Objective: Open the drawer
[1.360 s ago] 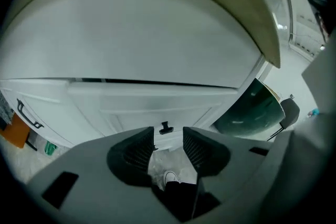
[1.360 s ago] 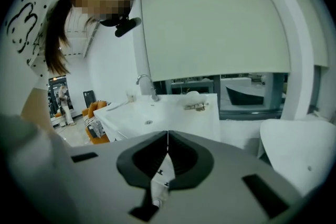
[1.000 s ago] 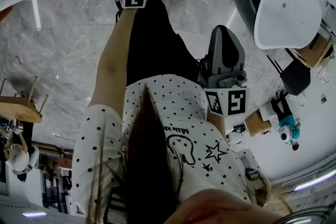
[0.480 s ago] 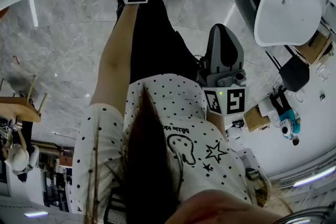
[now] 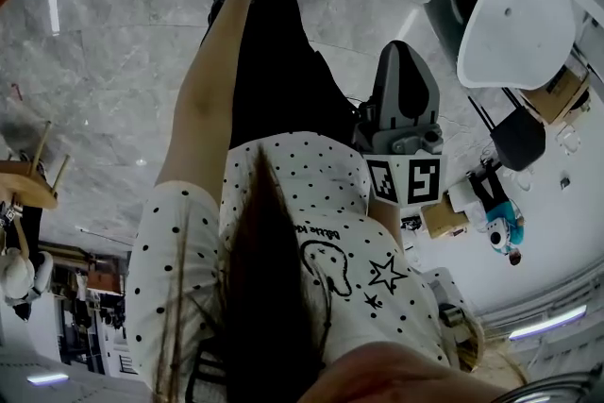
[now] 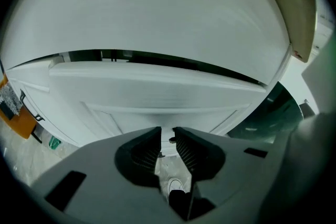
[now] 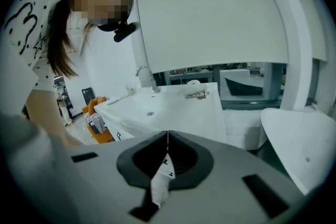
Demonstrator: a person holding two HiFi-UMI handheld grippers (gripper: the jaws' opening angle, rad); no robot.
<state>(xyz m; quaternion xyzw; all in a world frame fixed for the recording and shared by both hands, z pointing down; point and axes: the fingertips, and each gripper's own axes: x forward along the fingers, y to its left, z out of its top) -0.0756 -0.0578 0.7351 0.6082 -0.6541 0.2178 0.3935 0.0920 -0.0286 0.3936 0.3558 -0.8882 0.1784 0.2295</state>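
1. The left gripper (image 6: 168,136) sits against the lower edge of a white panelled drawer front (image 6: 157,93). Its jaws have just been closing and now stand only a narrow gap apart, clamped on a small white drawer pull (image 6: 167,140) that fills the gap.
2. The drawer front lies directly under a white countertop (image 6: 157,8), with a thin dark slit between the two. It fills most of the left gripper view.
3. The right gripper (image 7: 167,139) is held well apart from the drawer. Its jaws are pressed together with nothing between them.
4. The right gripper faces a white vanity basin (image 7: 157,107) with a curved chrome tap (image 7: 147,77), below a white roller blind (image 7: 210,13).
5. In the head view, a person in a white black-dotted shirt (image 5: 311,184) reaches a bare left arm (image 5: 203,99) forward over a grey marble floor (image 5: 104,61). A white oval tub (image 5: 519,5) stands to the right.
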